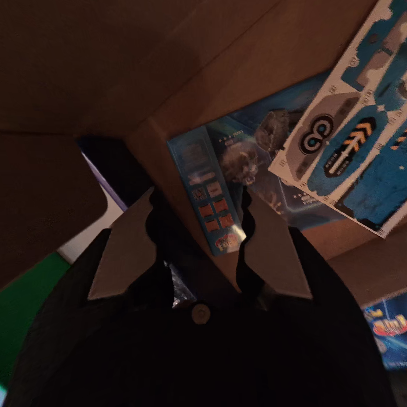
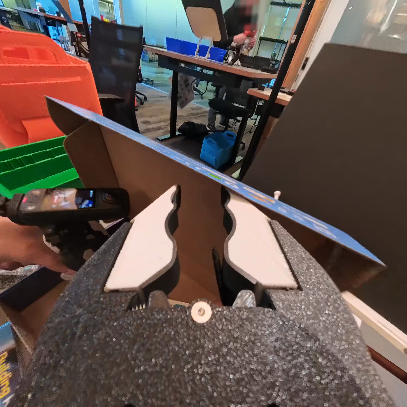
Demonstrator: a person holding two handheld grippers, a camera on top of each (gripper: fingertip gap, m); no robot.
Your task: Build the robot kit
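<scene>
My left gripper (image 1: 198, 191) is open and empty, reaching into a dim cardboard box (image 1: 114, 66). Just past its fingertips a blue printed booklet (image 1: 211, 198) lies on the box floor, with a white sheet of blue stickers (image 1: 343, 143) partly over it. A bit of clear plastic bag (image 1: 180, 284) shows between the fingers. My right gripper (image 2: 199, 189) is open and empty, facing the brown inside of the box's raised lid (image 2: 154, 176). The lid's blue edge (image 2: 297, 218) crosses over the right finger. The left gripper's camera (image 2: 72, 202) and the hand (image 2: 22, 248) holding it show at the left.
A green bin (image 2: 33, 167) and an orange case (image 2: 39, 77) stand to the left behind the box. A black board (image 2: 341, 143) stands to the right. Farther back are a black chair (image 2: 114, 66), desks (image 2: 209, 63), a blue floor bin (image 2: 217, 147) and a person (image 2: 237, 28). There is about 30 cm between the tips of the two grippers.
</scene>
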